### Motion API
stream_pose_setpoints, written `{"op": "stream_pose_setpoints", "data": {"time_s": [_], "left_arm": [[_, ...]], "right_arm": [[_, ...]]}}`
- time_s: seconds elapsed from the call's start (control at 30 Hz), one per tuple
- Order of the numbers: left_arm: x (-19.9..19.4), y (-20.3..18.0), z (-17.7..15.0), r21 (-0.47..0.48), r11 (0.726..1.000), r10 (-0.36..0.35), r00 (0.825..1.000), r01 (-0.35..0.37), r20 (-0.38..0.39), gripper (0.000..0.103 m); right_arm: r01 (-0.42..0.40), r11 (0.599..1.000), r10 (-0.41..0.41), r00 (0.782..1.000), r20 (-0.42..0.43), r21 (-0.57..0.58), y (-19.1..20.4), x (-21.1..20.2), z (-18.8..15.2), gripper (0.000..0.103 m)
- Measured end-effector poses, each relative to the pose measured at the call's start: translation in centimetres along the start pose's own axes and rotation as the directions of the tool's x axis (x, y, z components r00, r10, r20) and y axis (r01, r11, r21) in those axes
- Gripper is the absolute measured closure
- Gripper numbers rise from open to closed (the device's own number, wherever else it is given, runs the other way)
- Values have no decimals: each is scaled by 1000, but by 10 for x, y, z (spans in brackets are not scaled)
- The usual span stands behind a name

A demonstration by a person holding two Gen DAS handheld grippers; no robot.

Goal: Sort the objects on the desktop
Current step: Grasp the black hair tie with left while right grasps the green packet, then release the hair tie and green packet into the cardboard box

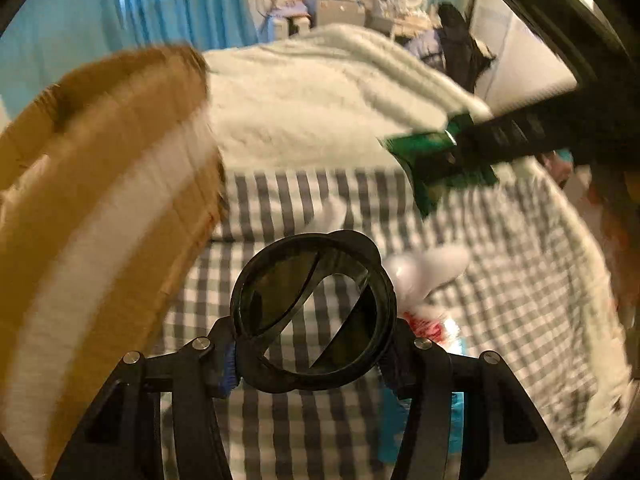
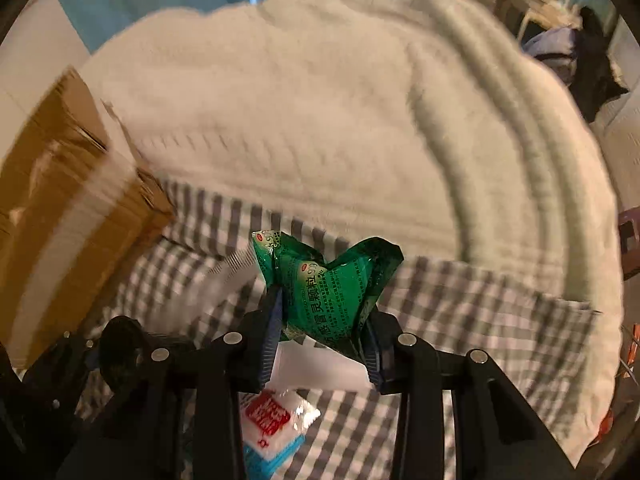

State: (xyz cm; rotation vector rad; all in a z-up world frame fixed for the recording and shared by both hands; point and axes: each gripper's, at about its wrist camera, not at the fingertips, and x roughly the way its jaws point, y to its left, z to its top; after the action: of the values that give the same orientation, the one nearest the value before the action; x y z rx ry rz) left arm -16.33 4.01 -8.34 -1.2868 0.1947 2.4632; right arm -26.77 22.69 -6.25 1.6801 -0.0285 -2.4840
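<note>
Cream blanket (image 2: 320, 120), checked sheet (image 1: 500, 280), blue curtain (image 1: 160, 4), dark clothes (image 1: 460, 52)

probably home bedroom: checked bedsheet (image 1: 500, 280), cream blanket (image 2: 320, 120), blue curtains (image 1: 180, 0).

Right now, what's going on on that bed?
A person is sorting items with two handheld grippers over a gray checked sheet. The left gripper is clamped on a round black ring-shaped object. The right gripper pinches a crumpled green sachet, lifted clear of the sheet. A cardboard box sits to the left; a red-and-white packet lies below.
</note>
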Motion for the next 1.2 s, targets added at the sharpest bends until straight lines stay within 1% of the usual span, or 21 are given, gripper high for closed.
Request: {"op": "stream_pose_setpoints", "data": {"time_s": [0.1,0.17,0.2,0.23,0.27,0.33,0.4,0.5,0.63,0.7,0.77,0.8,0.87,0.93,0.97,1.0,1.03,1.1,1.13,1.17,1.2], "left_arm": [[-36,8,23,-46,999,14,999,-12,36,48],[-63,15,41,-62,998,28,998,-24,57,48],[-83,19,49,-67,996,66,994,-60,87,48],[-105,25,57,-77,991,116,985,-106,129,48],[-118,31,63,-90,988,135,979,-123,149,48],[-147,50,74,-146,982,145,977,-122,159,48],[-174,70,80,-191,970,182,969,-149,168,48],[-192,91,84,-190,958,246,955,-214,164,48],[-203,123,70,-192,946,289,948,-261,136,48],[-201,138,62,-227,939,292,946,-256,140,48],[-192,151,63,-267,930,292,949,-253,119,48],[-186,158,64,-296,922,291,951,-250,101,48],[-185,163,67,-335,914,280,953,-229,112,48],[-184,166,70,-346,913,277,952,-217,133,48],[-185,168,69,-351,912,277,950,-213,142,47],[-185,173,66,-361,909,277,948,-207,155,41],[-182,176,65,-365,908,277,948,-204,159,21],[-179,180,62,-369,901,305,938,-229,162,0],[-178,181,61,-368,896,328,929,-249,169,0],[-177,182,61,-363,895,337,926,-259,171,0],[-174,184,60,-352,898,336,929,-265,157,0]], "right_arm": [[-26,999,24,999,30,38,6,-39,4,68],[-40,999,38,996,77,22,25,-74,11,68],[-42,999,41,994,100,4,35,-89,13,68],[-33,999,35,990,138,-20,48,-109,17,68],[-30,999,37,985,167,-43,63,-127,21,68],[-53,997,64,980,190,-62,87,-154,24,68],[-80,995,91,974,208,-60,108,-174,25,68],[-135,988,148,960,238,-68,136,-192,27,68],[-172,980,191,953,236,-101,169,-188,25,68],[-173,978,195,955,223,-113,183,-178,23,68],[-184,976,204,957,204,-114,196,-165,27,68],[-197,975,215,957,196,-107,201,-158,30,68],[-225,970,239,951,197,-92,203,-148,34,67],[-233,969,245,943,223,-79,207,-143,39,64],[-243,967,254,937,239,-74,207,-142,43,55],[-251,965,261,933,248,-72,205,-141,47,42],[-253,965,262,931,256,-70,203,-140,51,37],[-252,964,265,926,269,-84,197,-141,59,35],[-247,965,263,925,276,-91,196,-143,59,35],[-238,967,256,924,284,-96,191,-143,61,35],[-226,969,246,924,293,-99,185,-143,62,35]]}}
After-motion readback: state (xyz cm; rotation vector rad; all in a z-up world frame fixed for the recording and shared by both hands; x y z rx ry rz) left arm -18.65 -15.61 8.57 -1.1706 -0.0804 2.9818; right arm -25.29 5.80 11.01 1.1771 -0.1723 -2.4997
